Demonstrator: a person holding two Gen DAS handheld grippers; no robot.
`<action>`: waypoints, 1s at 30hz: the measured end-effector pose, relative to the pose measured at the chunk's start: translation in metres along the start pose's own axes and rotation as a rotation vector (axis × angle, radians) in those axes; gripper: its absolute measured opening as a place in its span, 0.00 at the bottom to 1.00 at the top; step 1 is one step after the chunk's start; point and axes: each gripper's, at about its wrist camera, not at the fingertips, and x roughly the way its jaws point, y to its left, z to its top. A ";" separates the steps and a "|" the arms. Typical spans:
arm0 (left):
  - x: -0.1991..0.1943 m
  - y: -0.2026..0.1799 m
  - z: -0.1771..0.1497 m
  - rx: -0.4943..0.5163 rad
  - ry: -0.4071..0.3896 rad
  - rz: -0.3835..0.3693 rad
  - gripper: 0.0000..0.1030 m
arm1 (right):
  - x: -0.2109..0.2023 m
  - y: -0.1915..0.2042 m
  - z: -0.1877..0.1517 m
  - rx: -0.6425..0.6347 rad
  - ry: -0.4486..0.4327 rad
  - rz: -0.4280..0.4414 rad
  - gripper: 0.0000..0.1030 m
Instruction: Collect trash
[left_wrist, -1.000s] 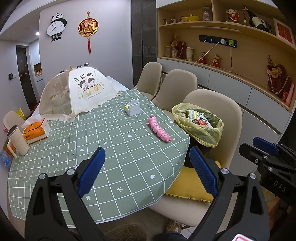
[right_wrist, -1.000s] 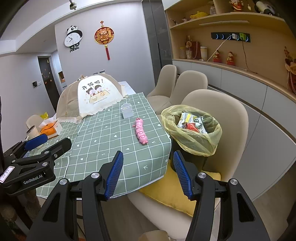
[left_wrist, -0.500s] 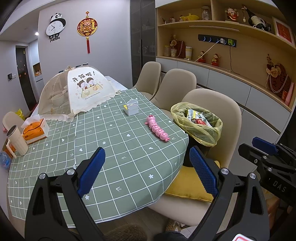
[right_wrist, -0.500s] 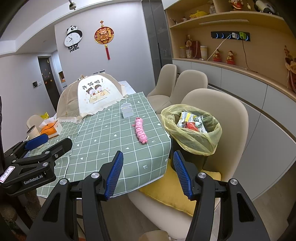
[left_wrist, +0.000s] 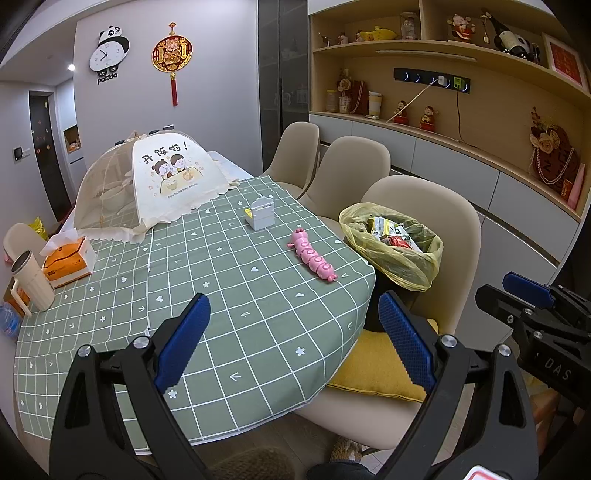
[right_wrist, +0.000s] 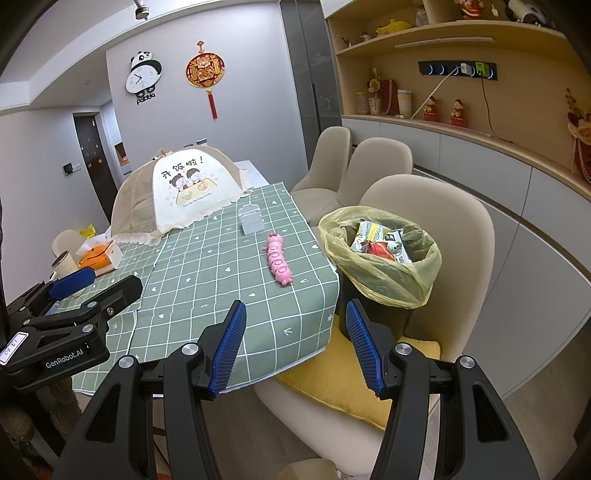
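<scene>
A black bin lined with a yellow bag (left_wrist: 395, 254) (right_wrist: 380, 269) stands on a beige chair beside the table. Snack wrappers (left_wrist: 391, 232) (right_wrist: 380, 242) lie inside it. My left gripper (left_wrist: 291, 332) is open and empty, held back from the table's near edge. My right gripper (right_wrist: 295, 339) is open and empty, in front of the bin and the table corner. Each gripper shows at the side of the other's view, the right one (left_wrist: 532, 295) and the left one (right_wrist: 85, 288).
On the green checked tablecloth (left_wrist: 221, 280) lie a pink caterpillar toy (left_wrist: 312, 256) (right_wrist: 279, 258), a small grey box (left_wrist: 260, 213) (right_wrist: 250, 218), a mesh food cover (left_wrist: 147, 188), a tissue box (left_wrist: 68, 258) and a cream cup (left_wrist: 31, 280). A yellow cushion (right_wrist: 351, 376) lies on the chair (right_wrist: 443, 221).
Both views shifted only slightly; the grippers stay open and empty, and nothing on the table or in the bin has moved.
</scene>
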 end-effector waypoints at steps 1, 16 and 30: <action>0.001 0.000 0.000 0.001 0.001 -0.002 0.86 | 0.000 0.001 0.000 0.002 0.000 -0.002 0.52; 0.006 0.006 -0.001 0.013 0.010 -0.030 0.86 | -0.002 0.003 0.000 0.009 0.001 -0.021 0.52; 0.012 0.019 -0.011 -0.006 0.064 -0.075 0.86 | -0.006 0.018 -0.002 -0.022 0.012 -0.073 0.52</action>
